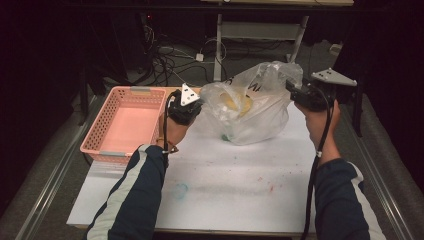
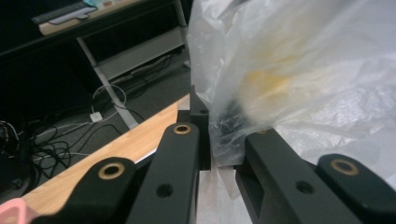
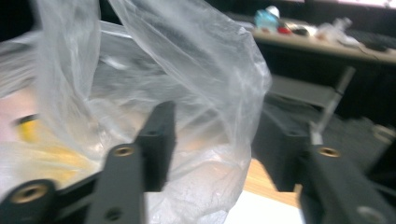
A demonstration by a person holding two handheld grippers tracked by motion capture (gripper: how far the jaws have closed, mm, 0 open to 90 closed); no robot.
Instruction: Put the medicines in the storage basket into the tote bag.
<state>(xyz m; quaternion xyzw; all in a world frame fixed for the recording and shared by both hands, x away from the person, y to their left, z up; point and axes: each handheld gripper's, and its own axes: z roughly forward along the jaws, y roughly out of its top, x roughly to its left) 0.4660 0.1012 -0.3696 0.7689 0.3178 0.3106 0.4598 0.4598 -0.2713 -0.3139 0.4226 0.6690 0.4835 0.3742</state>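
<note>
We are taking hold of the plastic bag at both sides to open it up.

At far left the pink basket point(image 1: 122, 125) stands empty on the desk point(image 1: 240, 185). Our left hand-held gripper point(image 1: 192, 106) is clamped on the left edge of the plastic bag point(image 1: 255, 107), film pinched between its jaws. The bag sits at the desk's far middle, with something yellow inside that we cannot make out. Our right hand-held gripper point(image 1: 295, 92) has its jaws apart, bag film loose between them. Next, we judge, it must close on that edge.
</note>
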